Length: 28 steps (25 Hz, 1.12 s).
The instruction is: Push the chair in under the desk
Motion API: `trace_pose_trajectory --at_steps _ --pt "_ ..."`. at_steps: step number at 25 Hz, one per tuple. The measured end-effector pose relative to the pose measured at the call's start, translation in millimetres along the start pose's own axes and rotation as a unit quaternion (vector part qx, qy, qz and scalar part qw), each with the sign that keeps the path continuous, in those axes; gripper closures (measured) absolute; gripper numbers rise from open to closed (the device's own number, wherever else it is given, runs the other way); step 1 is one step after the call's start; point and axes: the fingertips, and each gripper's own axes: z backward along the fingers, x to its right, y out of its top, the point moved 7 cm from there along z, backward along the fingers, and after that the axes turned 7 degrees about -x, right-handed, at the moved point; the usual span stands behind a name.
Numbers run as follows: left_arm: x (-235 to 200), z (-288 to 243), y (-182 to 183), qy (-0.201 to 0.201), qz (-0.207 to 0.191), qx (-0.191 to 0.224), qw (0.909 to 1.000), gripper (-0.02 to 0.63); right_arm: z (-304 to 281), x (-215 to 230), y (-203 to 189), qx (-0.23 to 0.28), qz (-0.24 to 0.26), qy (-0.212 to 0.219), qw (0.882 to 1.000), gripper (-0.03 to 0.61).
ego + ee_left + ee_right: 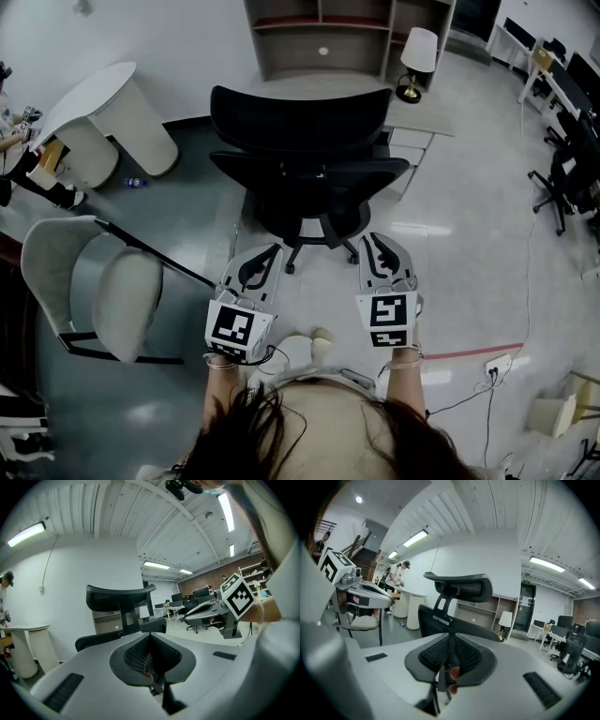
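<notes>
The black office chair (300,159) was seen w/ its back turned to the person, right in front of the desk (427,120). Its wheeled base was on open floor, so the seat was judged largely not under the desktop yet. How far it overlapped the desk edge could not be told.

The left gripper (265,251) and right gripper (375,242) were held side by side just behind the chair base, apart from it, w/ no contact shown. In both gripper views the jaws were seen together (left fully, right as good as), w/ nothing gripped. Approx. the whole push was judged left: backrest to be met, chair rolled fwd.

The floor (469,244) was smooth, glossy grey, prob. easy for castors. A lamp (415,61) was set on the desk and a shelf unit (347,33) behind it. A grey folding chair (103,291) and white table (103,108) were seen at left, more office chairs (572,169) at right.
</notes>
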Motion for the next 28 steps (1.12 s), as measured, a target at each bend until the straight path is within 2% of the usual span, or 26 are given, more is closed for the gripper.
trace_pose_trajectory --at_steps 3,10,17,23,28 --pt "0 5 -2 -0.004 -0.009 -0.002 1.0000 0.603 5 -5 -1 0.000 -0.006 -0.005 1.000 0.529" --pt "2 34 -1 -0.016 0.000 0.006 0.9998 0.603 23 -30 4 0.005 -0.013 -0.009 1.000 0.534" --pt "0 62 -5 -0.028 -0.009 0.012 0.9995 0.603 44 -51 8 -0.003 -0.026 -0.032 0.999 0.546" --pt "1 76 -9 -0.034 -0.017 0.011 0.9992 0.603 57 -64 9 -0.016 -0.019 -0.048 0.999 0.551" --pt "5 80 -9 -0.051 -0.019 0.011 0.9984 0.603 67 -71 12 -0.018 -0.035 -0.046 0.998 0.551"
